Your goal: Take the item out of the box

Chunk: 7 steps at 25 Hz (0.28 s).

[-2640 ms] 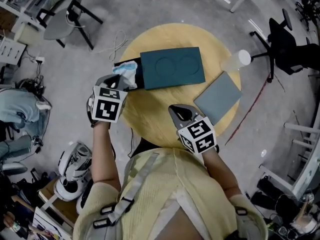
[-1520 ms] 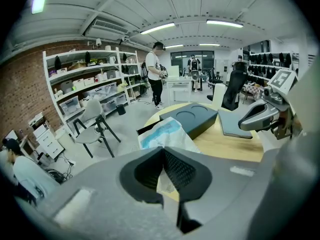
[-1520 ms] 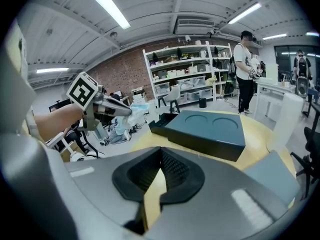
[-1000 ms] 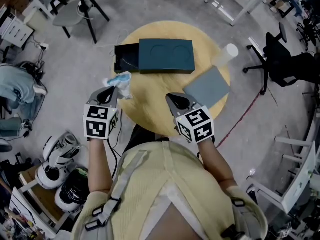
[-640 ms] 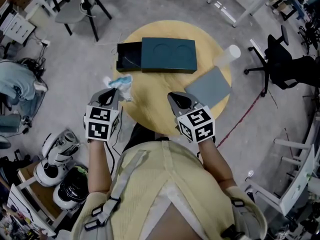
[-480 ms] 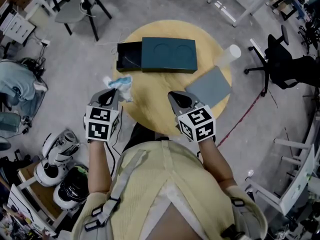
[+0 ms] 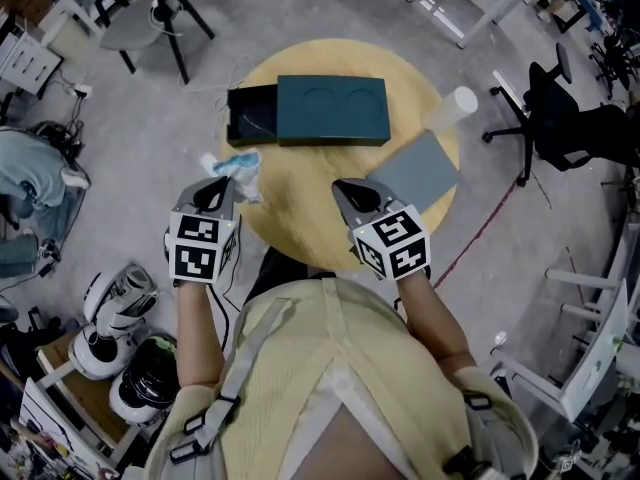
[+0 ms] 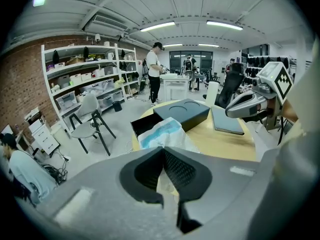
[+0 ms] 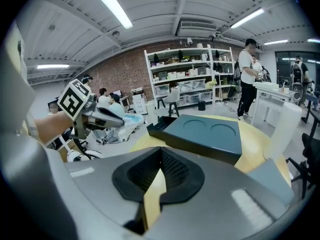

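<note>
**A:** Nearest first: what have the left tongs got?

**B:** They're clamped on the packet, a crinkly clear wrap with something pale blue inside. It's out of the box, held right at the near-left rim of the round surface.

**A:** How will it handle?

**B:** Light and floppy, I'd judge. The film looks slippery, so a pinch on a gathered fold should hold better than one on the bulge. It's unlikely to break, but it could slide out.

**A:** And the right tongs?

**B:** Closed on nothing, hovering over the near-right edge.

**A:** Further back?

**B:** The dark box lies across the far half, its drawer pulled out to the left. A grey panel lies to the right, with a white cylinder beyond it at the rim.

**A:** What can't you make out?

**B:** What the wrap actually contains. Also where exactly the bite sits, since the tongs' own body covers the packet's lower end. The drawer's inside is dark, so I can't tell whether anything's left in it.
</note>
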Available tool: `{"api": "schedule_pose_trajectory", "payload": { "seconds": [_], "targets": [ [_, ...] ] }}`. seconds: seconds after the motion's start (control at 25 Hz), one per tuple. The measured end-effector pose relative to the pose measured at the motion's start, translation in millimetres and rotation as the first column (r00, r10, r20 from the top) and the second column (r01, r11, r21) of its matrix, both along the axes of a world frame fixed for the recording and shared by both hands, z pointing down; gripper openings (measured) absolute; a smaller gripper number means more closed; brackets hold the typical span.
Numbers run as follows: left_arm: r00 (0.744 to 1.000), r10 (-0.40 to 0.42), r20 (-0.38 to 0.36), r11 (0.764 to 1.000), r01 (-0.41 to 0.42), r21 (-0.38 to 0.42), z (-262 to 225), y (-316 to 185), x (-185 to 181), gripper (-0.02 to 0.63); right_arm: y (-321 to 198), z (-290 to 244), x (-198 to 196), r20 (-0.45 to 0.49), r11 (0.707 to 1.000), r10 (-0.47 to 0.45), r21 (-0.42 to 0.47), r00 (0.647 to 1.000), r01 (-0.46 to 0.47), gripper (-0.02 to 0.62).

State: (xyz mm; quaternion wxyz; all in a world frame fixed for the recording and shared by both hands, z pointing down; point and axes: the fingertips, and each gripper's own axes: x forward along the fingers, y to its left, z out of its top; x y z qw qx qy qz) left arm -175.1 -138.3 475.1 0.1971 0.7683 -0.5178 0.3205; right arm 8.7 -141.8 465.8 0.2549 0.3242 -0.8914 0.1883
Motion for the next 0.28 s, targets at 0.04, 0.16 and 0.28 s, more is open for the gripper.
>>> {"api": "schedule_pose_trajectory", "payload": {
  "seconds": [0.04, 0.16, 0.28],
  "targets": [
    [1.000, 0.003, -0.001, 1.000, -0.003, -0.002, 0.3, -0.9, 0.8, 0.009, -1.1, 0.1, 0.2, -0.001, 1.000, 0.001, 0.000, 1.000, -0.001, 0.005],
    [1.000, 0.011, 0.000, 1.000, -0.011, -0.004, 1.5, -3.9, 2.0, 0.009, -4.9, 0.7, 0.7, -0.003, 1.000, 0.000, -0.001, 1.000, 0.000, 0.005],
    [1.000, 0.013, 0.007, 1.000, -0.013, -0.005, 1.5, -8.3, 1.9, 0.009, -8.8, 1.0, 1.5, -0.004, 1.000, -0.001, -0.002, 1.000, 0.001, 0.005]
  ]
}}
